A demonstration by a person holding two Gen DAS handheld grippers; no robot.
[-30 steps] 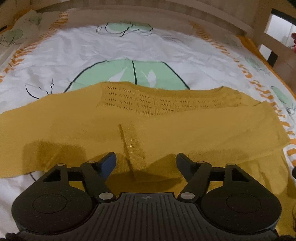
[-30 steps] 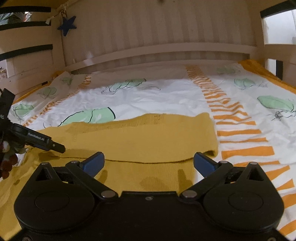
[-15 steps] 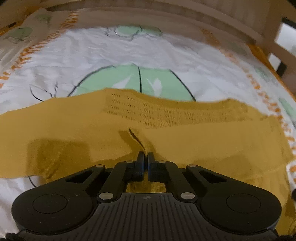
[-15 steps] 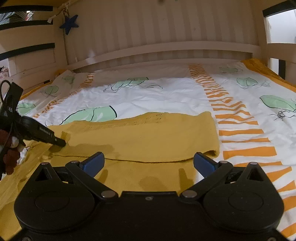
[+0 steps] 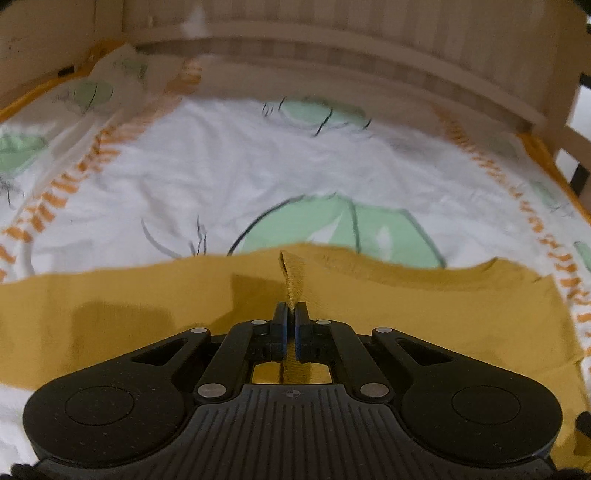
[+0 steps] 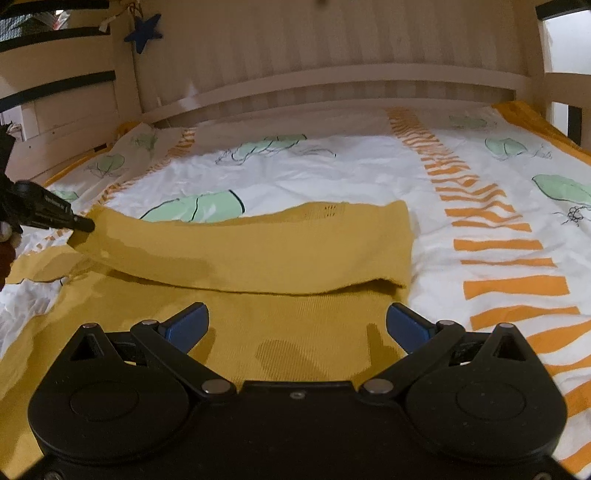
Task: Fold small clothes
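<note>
A mustard-yellow knit garment lies spread on the bed. My left gripper is shut on a pinched fold of its fabric and holds that fold lifted off the bed. In the right wrist view the garment shows partly folded, with one layer raised at the left where the left gripper holds it. My right gripper is open and empty, low over the near part of the garment.
The bedsheet is white with green leaf prints and orange stripes. A wooden headboard runs along the far side, with wooden rails at left and right. A blue star hangs at the upper left.
My left gripper closed on a fold of the yellow garment, then lifted it and carried it toward the far side. The right gripper stayed open and nearly still.
</note>
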